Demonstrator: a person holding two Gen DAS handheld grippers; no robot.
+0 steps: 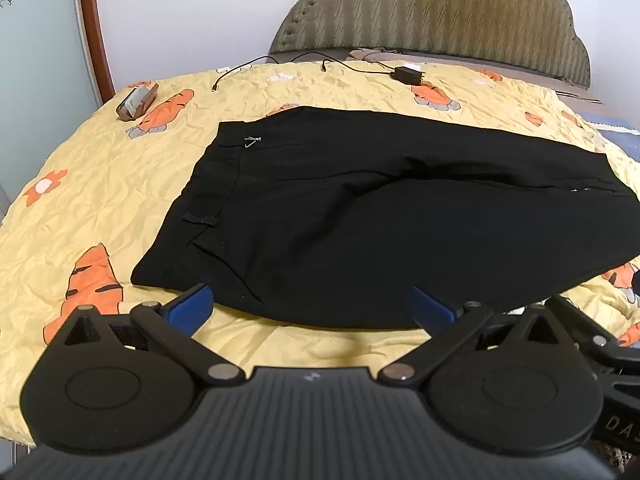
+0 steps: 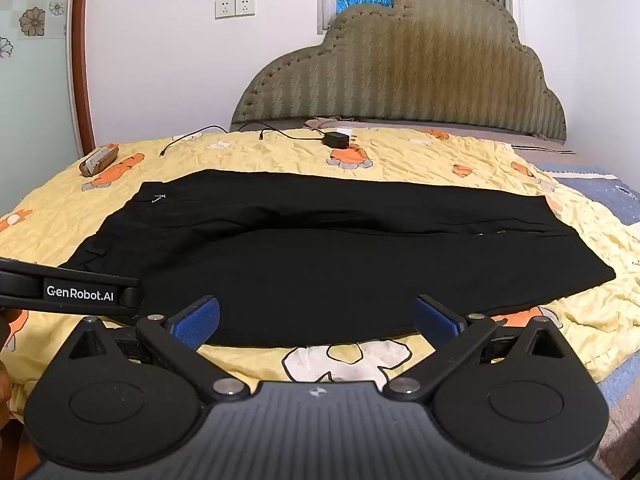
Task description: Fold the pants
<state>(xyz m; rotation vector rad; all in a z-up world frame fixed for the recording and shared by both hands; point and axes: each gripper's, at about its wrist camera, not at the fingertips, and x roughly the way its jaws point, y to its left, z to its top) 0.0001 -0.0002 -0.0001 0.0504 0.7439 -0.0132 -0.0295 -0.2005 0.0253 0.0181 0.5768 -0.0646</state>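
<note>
Black pants (image 1: 360,216) lie flat on the yellow bedspread (image 1: 100,184), waistband to the left, legs folded over to the right. They also show in the right wrist view (image 2: 320,256). My left gripper (image 1: 312,304) is open and empty, its blue pads at the pants' near edge. My right gripper (image 2: 316,316) is open and empty, also at the near edge. The left gripper's black body (image 2: 76,294) shows at the left of the right wrist view.
A black charger (image 1: 408,75) with cables lies near the padded headboard (image 1: 440,12). A brown wallet-like case (image 1: 136,101) sits at the bed's far left. A blue patterned cover (image 2: 600,192) lies at the right. The bed's near edge is just below the grippers.
</note>
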